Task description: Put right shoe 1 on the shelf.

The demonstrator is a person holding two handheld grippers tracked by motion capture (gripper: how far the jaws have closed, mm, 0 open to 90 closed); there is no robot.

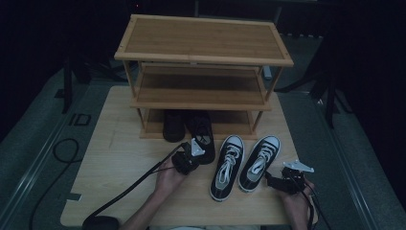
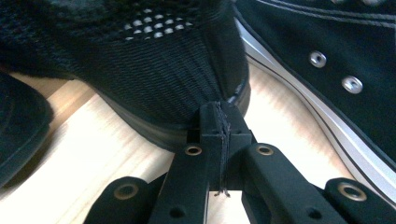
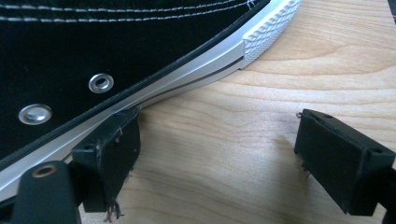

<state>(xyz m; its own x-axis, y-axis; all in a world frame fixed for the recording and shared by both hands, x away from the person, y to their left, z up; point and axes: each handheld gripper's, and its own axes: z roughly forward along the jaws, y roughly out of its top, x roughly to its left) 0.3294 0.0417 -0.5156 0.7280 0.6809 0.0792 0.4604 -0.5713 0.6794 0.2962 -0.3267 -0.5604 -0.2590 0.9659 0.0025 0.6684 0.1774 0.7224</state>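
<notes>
A black knit shoe (image 1: 204,136) lies with its toe under the wooden rack's (image 1: 203,52) lowest shelf, beside a second black shoe (image 1: 173,125). My left gripper (image 1: 197,154) is shut, jaws pressed together with nothing between them. In the left gripper view its tip (image 2: 219,119) touches the heel of the knit shoe (image 2: 154,60). Two black-and-white sneakers (image 1: 227,165) (image 1: 259,163) lie side by side on the table. My right gripper (image 1: 273,181) stands open beside the right sneaker (image 3: 116,56). Its left finger (image 3: 112,154) rests against the white sole; between the jaws (image 3: 224,154) is bare wood.
The three-shelf rack stands at the back of the light wooden table (image 1: 119,158), its upper shelves bare. The left gripper's cable (image 1: 129,189) trails toward the front left. The table's edges drop to a grey floor (image 1: 33,143) with a cable loop on it.
</notes>
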